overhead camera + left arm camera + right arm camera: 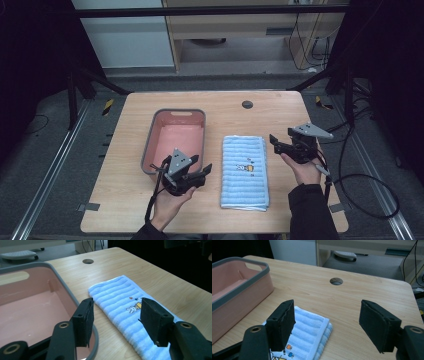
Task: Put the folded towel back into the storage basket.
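The towel [245, 171] lies folded flat on the tabletop [280, 107], a long blue striped rectangle with a small cartoon print near its middle, just right of the pink bin [175, 137] and apart from it. Nothing holds it yet.

The left tool [205, 171] hangs over the bin's near right corner, its jaws spread with nothing between them, pointing toward the towel's left long edge. The right tool [274, 141] sits just off the towel's far right corner, jaws wide apart and empty too.

The step in hand looks like the approach for a two-sided grasp, probably to lift the towel into the bin. To do it well, each tool should come down low enough that one jaw slides under all the folded layers; in the right gripper view the corner [325, 325] shows stacked layers, and pinching just the top one would let the fold fall open. Taking hold at matching points on opposite edges should keep the towel level. The left tool also needs to clear the bin's grey rim [93, 340] as it moves across.
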